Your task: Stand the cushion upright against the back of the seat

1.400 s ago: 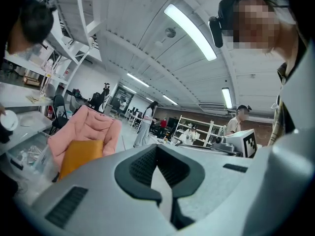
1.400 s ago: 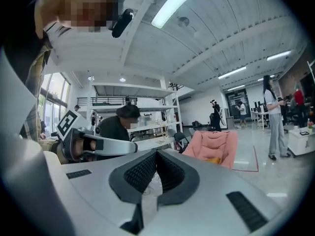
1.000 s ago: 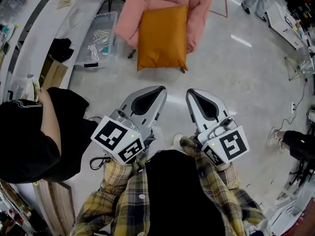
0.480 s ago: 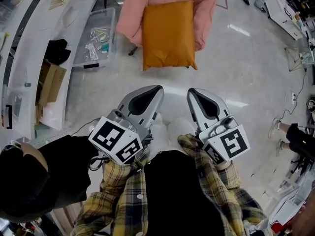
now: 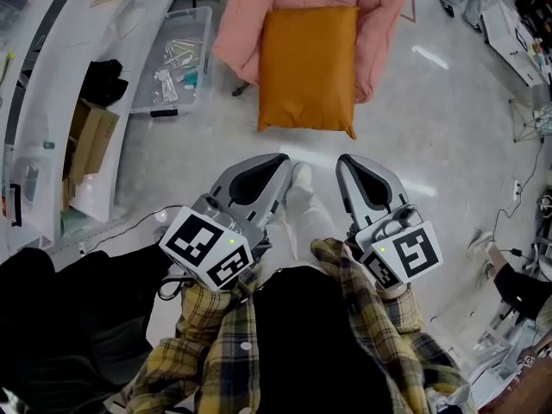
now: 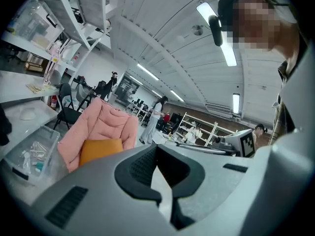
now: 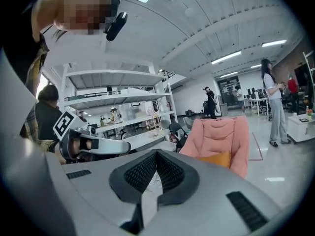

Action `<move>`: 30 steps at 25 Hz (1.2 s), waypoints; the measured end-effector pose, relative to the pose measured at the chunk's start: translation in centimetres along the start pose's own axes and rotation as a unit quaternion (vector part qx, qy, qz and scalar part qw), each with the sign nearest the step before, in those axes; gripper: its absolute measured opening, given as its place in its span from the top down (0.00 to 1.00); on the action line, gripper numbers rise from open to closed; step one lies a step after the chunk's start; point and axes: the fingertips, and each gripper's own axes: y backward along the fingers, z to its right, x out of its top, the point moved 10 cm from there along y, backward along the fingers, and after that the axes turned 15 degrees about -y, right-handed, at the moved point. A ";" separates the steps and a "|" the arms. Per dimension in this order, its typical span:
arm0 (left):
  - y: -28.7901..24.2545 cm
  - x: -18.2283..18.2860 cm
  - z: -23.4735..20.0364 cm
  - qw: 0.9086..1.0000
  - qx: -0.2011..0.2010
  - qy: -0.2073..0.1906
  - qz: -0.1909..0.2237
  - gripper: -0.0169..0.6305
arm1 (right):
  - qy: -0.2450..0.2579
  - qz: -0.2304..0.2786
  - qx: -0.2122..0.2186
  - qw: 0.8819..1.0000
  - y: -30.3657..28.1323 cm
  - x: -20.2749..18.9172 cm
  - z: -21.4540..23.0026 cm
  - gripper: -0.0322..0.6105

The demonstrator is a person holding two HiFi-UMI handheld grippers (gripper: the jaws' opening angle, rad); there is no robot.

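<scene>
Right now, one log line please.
phase: pre-grasp | cushion: lying on pink chair | left gripper: shut, empty | right gripper: shut, empty

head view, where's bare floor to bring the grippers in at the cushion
Bare floor runs from the front edge of the orange cushion to the left gripper and right gripper, and spreads wide right of the pink chair. Crowded on the chair's picture-left side: a clear bin and a white bench.

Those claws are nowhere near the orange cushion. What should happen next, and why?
Probably bring both closer: the left claw and right claw are shut, empty and well short of the orange cushion, which lies flat on the pink seat.
</scene>
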 end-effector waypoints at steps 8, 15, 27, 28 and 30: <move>-6.9 3.7 -3.1 1.000 0.015 -0.020 0.017 0.97 | 0.007 0.028 0.037 0.999 -4.2 5.8 5.7 0.92; -10.6 5.9 -3.5 0.999 0.030 -0.035 0.028 0.97 | 0.019 0.020 0.038 0.999 -4.7 8.4 9.5 0.92; -11.6 6.6 -5.6 0.998 0.041 -0.040 0.026 0.97 | 0.034 0.013 0.036 0.999 -6.7 9.0 10.7 0.92; -11.6 6.7 -6.1 0.998 0.039 -0.039 0.025 0.97 | 0.033 0.013 0.033 0.999 -7.1 9.1 10.6 0.92; -11.6 6.9 -7.2 0.999 0.030 -0.038 0.023 0.97 | 0.029 0.012 0.023 0.999 -7.9 9.2 10.3 0.92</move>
